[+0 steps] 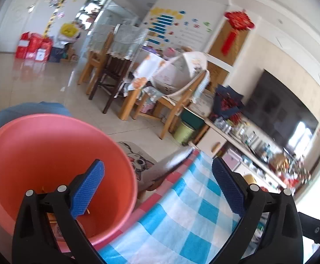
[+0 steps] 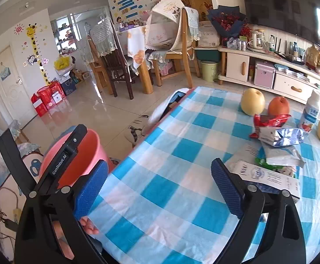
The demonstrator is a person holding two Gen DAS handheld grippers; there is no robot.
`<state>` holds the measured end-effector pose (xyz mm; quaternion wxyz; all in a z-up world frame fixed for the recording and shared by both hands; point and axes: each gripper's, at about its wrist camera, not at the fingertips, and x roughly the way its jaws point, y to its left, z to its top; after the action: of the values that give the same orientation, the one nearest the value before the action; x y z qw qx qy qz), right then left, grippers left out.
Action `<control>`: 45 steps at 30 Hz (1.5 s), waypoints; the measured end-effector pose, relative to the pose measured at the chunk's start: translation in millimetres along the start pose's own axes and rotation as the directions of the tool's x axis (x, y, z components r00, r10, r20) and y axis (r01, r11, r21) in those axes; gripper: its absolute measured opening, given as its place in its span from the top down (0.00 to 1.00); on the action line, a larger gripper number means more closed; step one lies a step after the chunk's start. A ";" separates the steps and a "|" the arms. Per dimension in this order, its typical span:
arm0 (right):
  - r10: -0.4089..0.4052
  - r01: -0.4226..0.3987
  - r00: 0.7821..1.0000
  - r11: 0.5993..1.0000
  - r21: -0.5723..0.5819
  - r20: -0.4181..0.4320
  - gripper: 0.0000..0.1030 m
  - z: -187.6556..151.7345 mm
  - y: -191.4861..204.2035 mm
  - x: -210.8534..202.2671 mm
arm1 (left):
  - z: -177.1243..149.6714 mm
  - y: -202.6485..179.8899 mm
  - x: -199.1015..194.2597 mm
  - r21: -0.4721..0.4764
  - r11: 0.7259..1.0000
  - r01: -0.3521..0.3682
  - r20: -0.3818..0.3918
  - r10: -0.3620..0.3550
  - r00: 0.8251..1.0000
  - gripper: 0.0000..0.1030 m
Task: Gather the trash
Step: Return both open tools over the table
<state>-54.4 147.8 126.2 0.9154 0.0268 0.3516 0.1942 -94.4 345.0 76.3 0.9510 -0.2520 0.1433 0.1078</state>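
- The left tongs (image 1: 157,187) stand wide apart with nothing between the pads, straddling the tabletop's (image 1: 181,215) left edge and the pink bucket (image 1: 50,154) just beside that edge.
- Small scraps lie at the bottom of the pink bucket.
- The right tongs (image 2: 157,187) are apart and empty over bare checked cloth near the tabletop's near edge.
- A white carton (image 2: 269,176) lies just right of the right tongs.
- Beyond it, crumpled wrappers (image 2: 278,140) and a red packet (image 2: 267,121) are piled toward the right edge.
- Near the far edge stand two yellow pears (image 2: 252,101), an orange fruit (image 2: 278,107) and a white bottle (image 2: 311,112).
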 end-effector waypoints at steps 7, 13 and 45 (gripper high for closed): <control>-0.028 0.028 1.000 0.999 0.031 0.010 0.08 -3.5 -25.5 -18.5 | -9.2 -34.5 0.2 0.162 0.983 0.088 -0.076 -0.076 0.994 0.04; -0.044 0.043 0.999 0.998 0.038 0.024 0.08 -6.7 -43.2 -34.8 | -21.4 -53.4 14.0 0.199 0.973 0.119 -0.222 -0.073 0.972 0.04; -0.129 0.111 0.989 0.973 0.202 0.076 0.08 -13.5 -150.2 -98.6 | -81.0 -126.7 18.5 0.299 0.932 0.203 -0.357 -0.088 0.930 0.04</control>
<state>-79.5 -28.9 150.6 0.9329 0.1048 0.3293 0.1013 -59.7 198.5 59.7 0.9462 -0.1136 0.3009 -0.0345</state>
